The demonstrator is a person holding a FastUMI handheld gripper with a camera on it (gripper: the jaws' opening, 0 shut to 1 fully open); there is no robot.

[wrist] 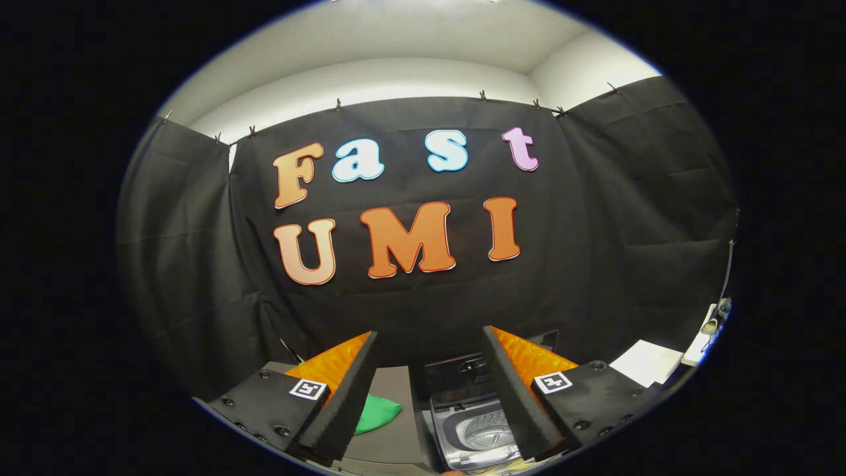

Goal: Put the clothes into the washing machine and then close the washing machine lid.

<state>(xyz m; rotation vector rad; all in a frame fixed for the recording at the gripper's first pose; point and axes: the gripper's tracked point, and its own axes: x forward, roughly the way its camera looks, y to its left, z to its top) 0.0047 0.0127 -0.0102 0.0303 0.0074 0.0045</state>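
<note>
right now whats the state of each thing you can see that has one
hand-held gripper: open, fingers spread wide, holding nothing
small top-loading washing machine with a metal drum: lid up, drum showing between the fingers
bright green cloth: lying loose on the grey table, left of the washing machine, not yet inside it
flat white sheet: lying flat, beyond the right finger

1. Light falls from above: the ceiling reads bright, almost washed out.
2. The cloth wall stays dim and matte, no glare.
3. My gripper, fingers apart, is sharp.
4. Straight lines bow toward the rim; fisheye distortion strong.
</note>
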